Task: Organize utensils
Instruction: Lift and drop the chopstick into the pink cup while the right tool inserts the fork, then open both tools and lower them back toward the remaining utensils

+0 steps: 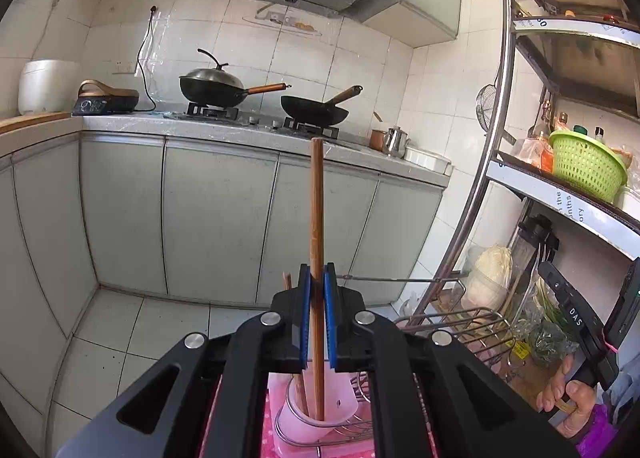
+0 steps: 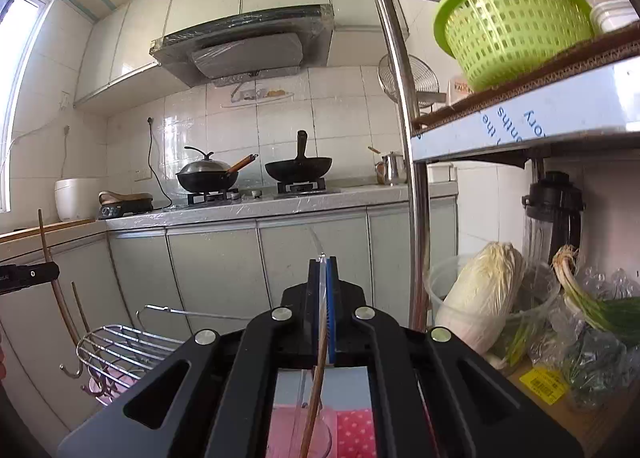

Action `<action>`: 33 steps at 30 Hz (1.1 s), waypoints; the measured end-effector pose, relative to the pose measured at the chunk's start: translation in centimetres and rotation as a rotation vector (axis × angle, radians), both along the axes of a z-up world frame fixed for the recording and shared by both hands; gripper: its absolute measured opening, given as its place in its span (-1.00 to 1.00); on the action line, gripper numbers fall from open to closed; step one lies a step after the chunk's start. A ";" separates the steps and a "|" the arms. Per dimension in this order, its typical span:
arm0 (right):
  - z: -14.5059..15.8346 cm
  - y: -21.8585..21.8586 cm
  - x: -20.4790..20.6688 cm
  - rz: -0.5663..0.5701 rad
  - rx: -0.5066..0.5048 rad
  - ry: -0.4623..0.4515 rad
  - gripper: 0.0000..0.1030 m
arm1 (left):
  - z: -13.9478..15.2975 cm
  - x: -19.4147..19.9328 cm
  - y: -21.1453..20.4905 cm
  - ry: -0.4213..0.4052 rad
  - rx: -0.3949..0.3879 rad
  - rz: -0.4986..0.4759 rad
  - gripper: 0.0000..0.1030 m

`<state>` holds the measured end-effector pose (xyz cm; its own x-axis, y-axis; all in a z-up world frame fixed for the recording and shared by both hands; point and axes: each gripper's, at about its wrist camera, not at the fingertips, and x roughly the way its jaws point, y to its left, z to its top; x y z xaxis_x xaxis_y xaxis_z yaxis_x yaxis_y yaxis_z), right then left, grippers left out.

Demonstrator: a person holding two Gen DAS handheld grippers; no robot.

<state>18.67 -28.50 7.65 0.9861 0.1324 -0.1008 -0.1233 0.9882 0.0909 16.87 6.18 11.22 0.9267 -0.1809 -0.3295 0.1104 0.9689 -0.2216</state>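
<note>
In the left wrist view my left gripper [image 1: 317,278] is shut on a long brown chopstick [image 1: 317,210] that stands upright. Its lower end sits inside a white utensil cup [image 1: 308,422] held in a wire rack [image 1: 460,322]. Another chopstick [image 1: 287,282] stands in the same cup. In the right wrist view my right gripper [image 2: 323,262] is shut on the rim of a clear glass container [image 2: 316,430], with a brown chopstick [image 2: 314,398] leaning inside it. The left gripper [image 2: 28,276] and its chopstick [image 2: 46,238] show at the left edge.
A metal shelf post [image 2: 412,178] stands just right of the right gripper. The shelves hold a green basket [image 2: 516,18], a cabbage [image 2: 480,294] and greens. The wire rack [image 2: 120,342] is at lower left. A pink dotted cloth [image 2: 356,434] lies below. Woks [image 1: 312,108] sit on the far counter.
</note>
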 end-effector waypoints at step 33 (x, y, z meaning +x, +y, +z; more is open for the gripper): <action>-4.2 -1.7 1.0 0.110 0.229 0.350 -0.31 | -6.5 2.3 2.6 0.269 -0.160 0.035 -0.47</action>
